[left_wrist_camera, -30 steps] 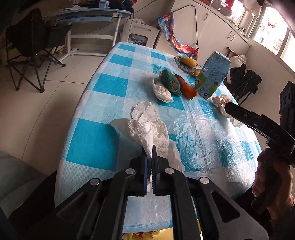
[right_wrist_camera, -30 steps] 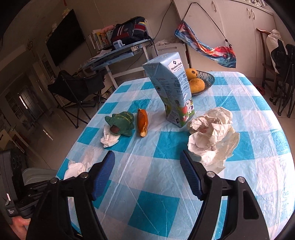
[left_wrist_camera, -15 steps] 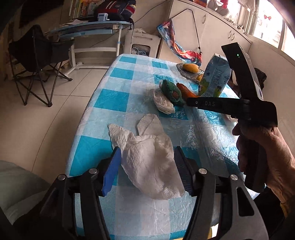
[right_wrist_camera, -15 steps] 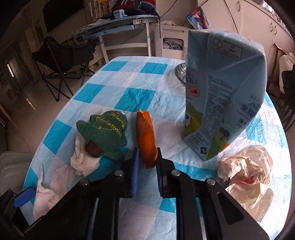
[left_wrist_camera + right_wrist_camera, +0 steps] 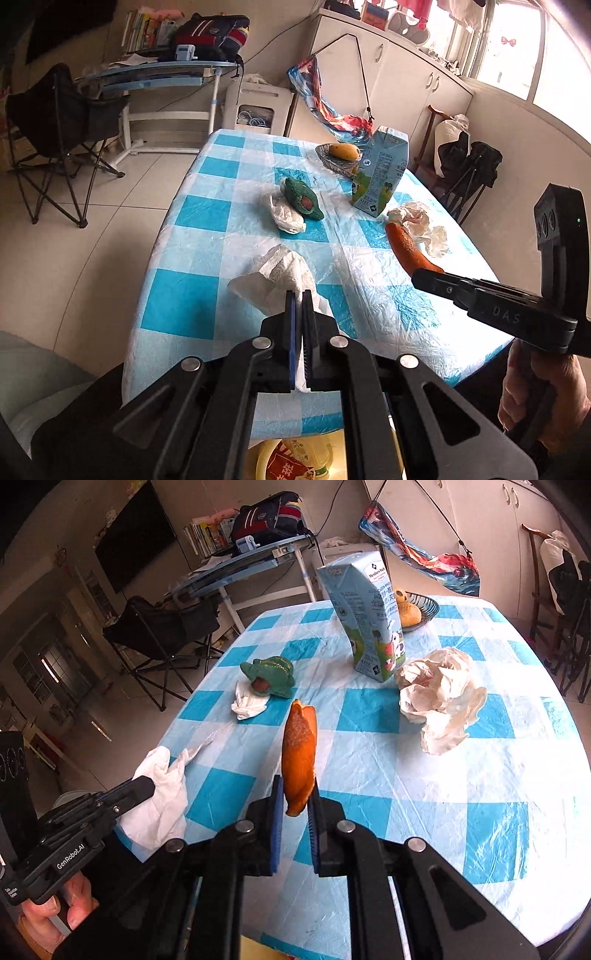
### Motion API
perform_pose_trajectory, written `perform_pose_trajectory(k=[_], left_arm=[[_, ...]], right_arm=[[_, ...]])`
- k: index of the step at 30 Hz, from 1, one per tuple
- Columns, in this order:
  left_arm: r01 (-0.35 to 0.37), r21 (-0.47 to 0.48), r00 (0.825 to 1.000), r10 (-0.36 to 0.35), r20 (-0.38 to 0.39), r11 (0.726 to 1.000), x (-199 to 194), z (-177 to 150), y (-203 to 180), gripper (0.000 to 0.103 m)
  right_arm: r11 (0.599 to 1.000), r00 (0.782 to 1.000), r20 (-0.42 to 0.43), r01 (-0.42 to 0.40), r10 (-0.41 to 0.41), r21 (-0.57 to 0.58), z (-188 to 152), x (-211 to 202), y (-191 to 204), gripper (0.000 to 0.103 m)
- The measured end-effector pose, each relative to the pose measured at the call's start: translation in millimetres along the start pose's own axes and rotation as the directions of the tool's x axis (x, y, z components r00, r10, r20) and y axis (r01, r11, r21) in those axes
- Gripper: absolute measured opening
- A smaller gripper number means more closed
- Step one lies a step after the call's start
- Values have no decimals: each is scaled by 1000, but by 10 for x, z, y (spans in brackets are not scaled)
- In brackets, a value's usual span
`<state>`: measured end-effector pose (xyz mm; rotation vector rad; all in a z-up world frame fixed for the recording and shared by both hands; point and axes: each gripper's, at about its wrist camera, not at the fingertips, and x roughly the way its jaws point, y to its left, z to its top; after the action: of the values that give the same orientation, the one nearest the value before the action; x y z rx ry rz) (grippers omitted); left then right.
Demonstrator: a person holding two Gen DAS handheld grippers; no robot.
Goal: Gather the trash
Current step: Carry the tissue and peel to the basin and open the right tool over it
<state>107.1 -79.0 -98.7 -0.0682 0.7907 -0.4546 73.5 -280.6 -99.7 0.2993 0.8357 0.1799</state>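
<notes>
My left gripper was clenched on the tissue, its tail trailing on the counter. My right gripper, near the carton, pinched only the peel's bottom tip, so a swing could have made it slip out.

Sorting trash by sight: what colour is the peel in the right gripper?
Orange peel; clearest in the right wrist view.

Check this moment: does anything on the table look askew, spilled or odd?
Nothing is spilled. The milk carton looks tilted, though the fisheye lens may cause that. A green plush toy lies partly on a crumpled tissue, odd among trash. The right gripper holds an orange peel; the left gripper pinches a paper towel.
</notes>
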Motion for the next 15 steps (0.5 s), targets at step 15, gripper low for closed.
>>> perform_pose_trajectory(k=[15], left_arm=[[59,29,998,-58,-26,998,-624,-525,-225,4]], right_arm=[[997,995,-67,-77,77,12,-838,-410,355,13]])
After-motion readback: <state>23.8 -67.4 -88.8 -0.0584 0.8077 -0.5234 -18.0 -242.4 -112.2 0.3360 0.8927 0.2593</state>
